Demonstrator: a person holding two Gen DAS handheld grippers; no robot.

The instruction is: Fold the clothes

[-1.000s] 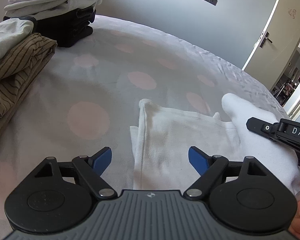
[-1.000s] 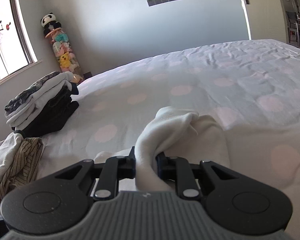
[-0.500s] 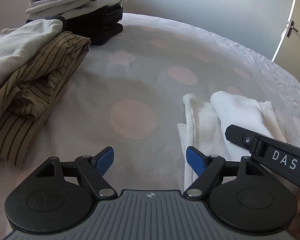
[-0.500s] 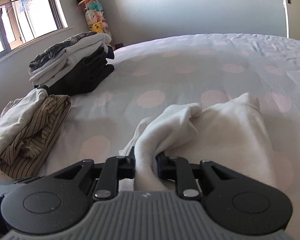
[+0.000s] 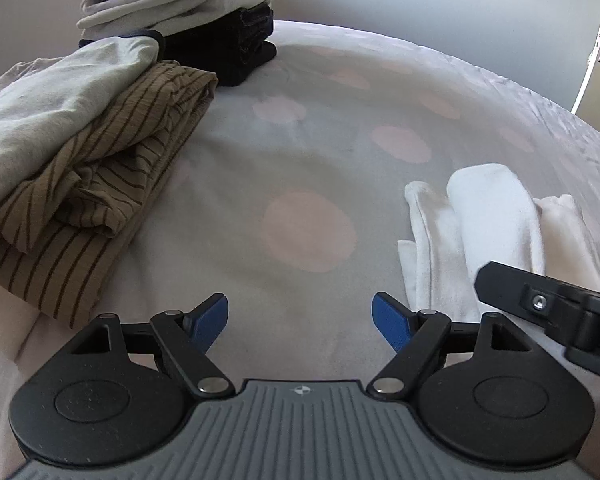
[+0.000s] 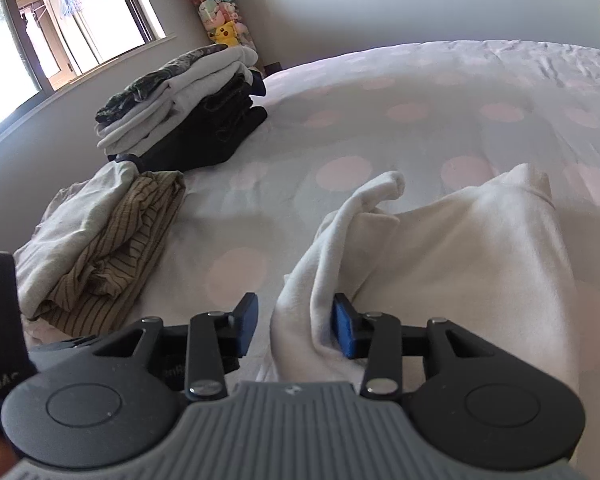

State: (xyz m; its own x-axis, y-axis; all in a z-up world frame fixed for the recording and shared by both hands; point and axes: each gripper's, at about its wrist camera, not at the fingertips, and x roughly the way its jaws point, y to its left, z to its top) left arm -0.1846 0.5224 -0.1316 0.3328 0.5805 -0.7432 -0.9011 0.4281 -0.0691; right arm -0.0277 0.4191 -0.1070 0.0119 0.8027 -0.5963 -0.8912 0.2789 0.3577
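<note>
A bed (image 6: 440,92) carries everything, covered by a pale grey sheet printed with large pink dots and wrinkled toward its far right edge. At the far left stands a neat stack of folded clothes (image 6: 184,112): black garments at the bottom, light grey and white ones above, a dark patterned piece on top. Nearer, on the left, lies a loose heap with a tan shirt with dark stripes (image 5: 100,184) partly under a pale grey garment (image 5: 56,108). On the near right lies a white garment (image 6: 440,248), partly folded, one fold rolled up along its left side. The middle of the sheet is bare between the heaps.
</note>
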